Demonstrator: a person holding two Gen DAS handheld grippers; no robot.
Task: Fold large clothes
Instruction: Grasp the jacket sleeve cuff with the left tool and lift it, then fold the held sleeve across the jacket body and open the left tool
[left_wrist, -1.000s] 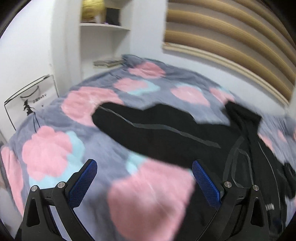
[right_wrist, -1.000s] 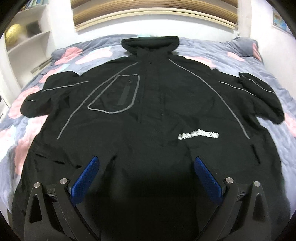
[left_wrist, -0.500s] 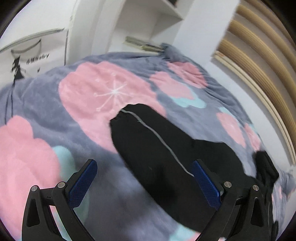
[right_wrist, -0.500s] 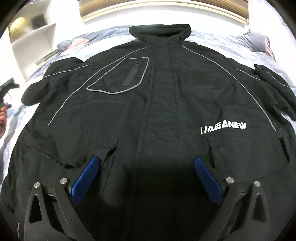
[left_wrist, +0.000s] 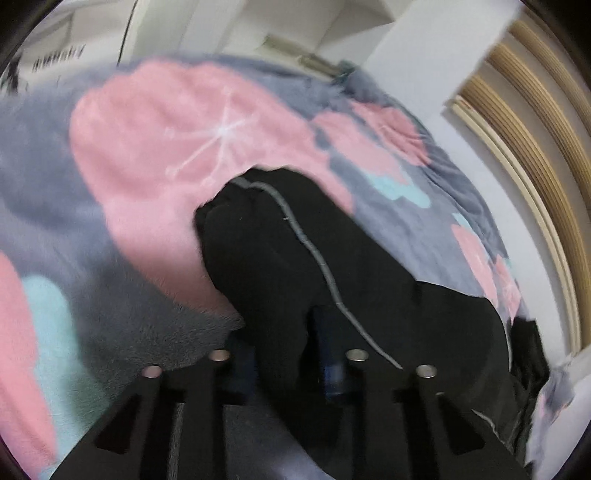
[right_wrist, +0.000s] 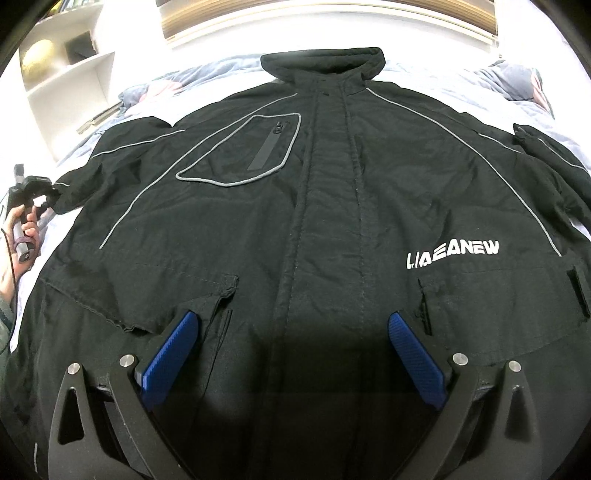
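A large black jacket (right_wrist: 325, 206) with grey piping and white lettering lies spread front-up on the bed. Its left sleeve (left_wrist: 295, 258) runs through the left wrist view. My left gripper (left_wrist: 284, 354) is shut on the sleeve's cuff end, with black cloth bunched between the blue pads. In the right wrist view that gripper (right_wrist: 33, 188) shows at the far left, at the sleeve end. My right gripper (right_wrist: 291, 347) is open and empty, just above the jacket's lower front.
The bed cover (left_wrist: 155, 140) is grey plush with pink and teal flowers. White shelves (right_wrist: 70, 81) stand at the left of the bed. A slatted wooden headboard (left_wrist: 535, 147) runs along the wall. The person's hand (right_wrist: 22, 229) holds the left gripper's handle.
My left gripper has moved down onto the sleeve end and shut on it. My right gripper has come lower and closer over the jacket's front, still open.
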